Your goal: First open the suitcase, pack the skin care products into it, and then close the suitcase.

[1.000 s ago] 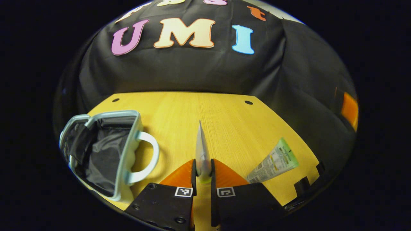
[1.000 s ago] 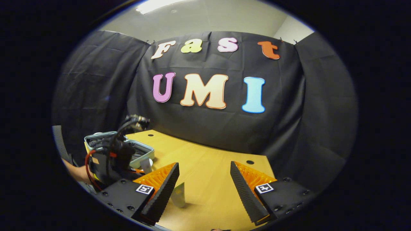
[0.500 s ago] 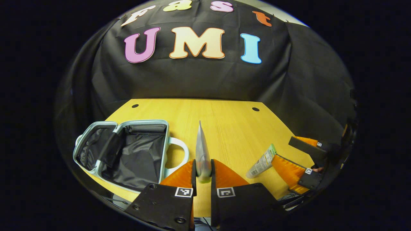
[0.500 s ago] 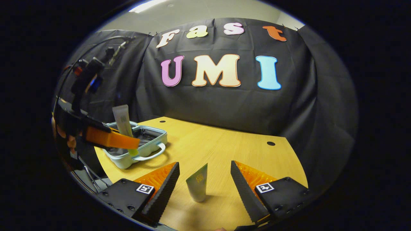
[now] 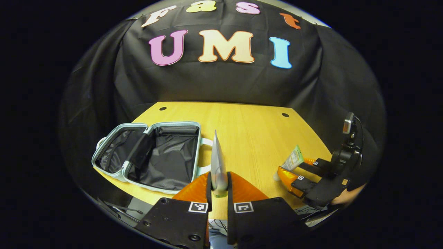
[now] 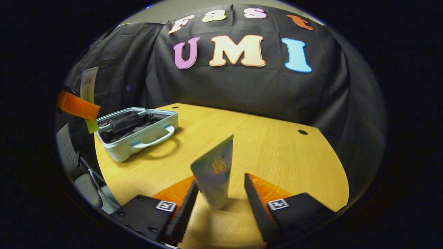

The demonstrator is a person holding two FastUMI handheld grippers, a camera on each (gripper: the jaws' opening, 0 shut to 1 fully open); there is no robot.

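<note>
Change since earlier: right hand-held gripper (image 6: 217,204) has come down around the green-and-white tube (image 6: 213,180), its fingers now nearer together than half a second ago; the left hand-held gripper (image 5: 218,185) has kept its clamp on the silver tube (image 5: 217,164) while lifting back from the suitcase (image 5: 152,155).
Silver tube: slim, metallic, flat crimped end pointing up and away, pale cap end down between the fingers; seen edge-on in the left gripper view.
Left hand-held gripper: closed on the silver tube, both fingers pressed against its sides, above the near edge of the worktop (image 5: 249,131).
Green-and-white tube: white body shading to green at the crimped top, a small orange mark on its face; it stands cap down on the worktop, leaning slightly.
Right hand-held gripper: fingers on either side of the tube's lower part; whether both touch it I cannot tell.
Suitcase: small, pale mint hard shell with a matching handle (image 6: 155,138), lying open on the left part of the worktop; black fabric lining and a black strap inside, no tube in it.
</note>
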